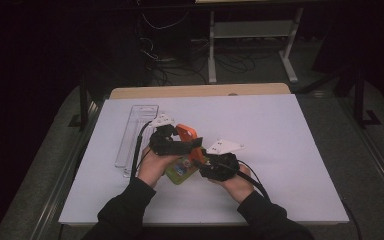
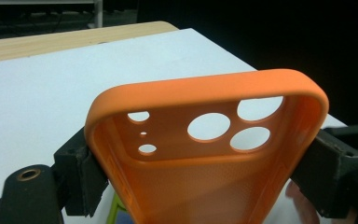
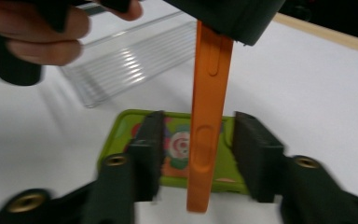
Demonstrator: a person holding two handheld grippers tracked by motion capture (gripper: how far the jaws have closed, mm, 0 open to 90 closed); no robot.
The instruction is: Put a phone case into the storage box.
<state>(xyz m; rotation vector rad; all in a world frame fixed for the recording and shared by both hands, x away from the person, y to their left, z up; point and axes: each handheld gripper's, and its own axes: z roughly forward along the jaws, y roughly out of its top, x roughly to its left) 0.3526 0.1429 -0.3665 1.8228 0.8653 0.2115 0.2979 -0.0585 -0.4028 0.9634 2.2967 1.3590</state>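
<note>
Covering most of the table (image 1: 290,150) is a white sheet, with a clear plastic tray (image 1: 136,131) lying at its left. Held above the middle, the orange phone case (image 2: 205,154) is clamped by its long edges in the left claw (image 1: 172,142), camera holes uppermost. Beneath it a green patterned phone case (image 3: 172,144) lies flat. The right claw (image 3: 198,158) stands half open astride the orange case's edge, pads clear.
</note>
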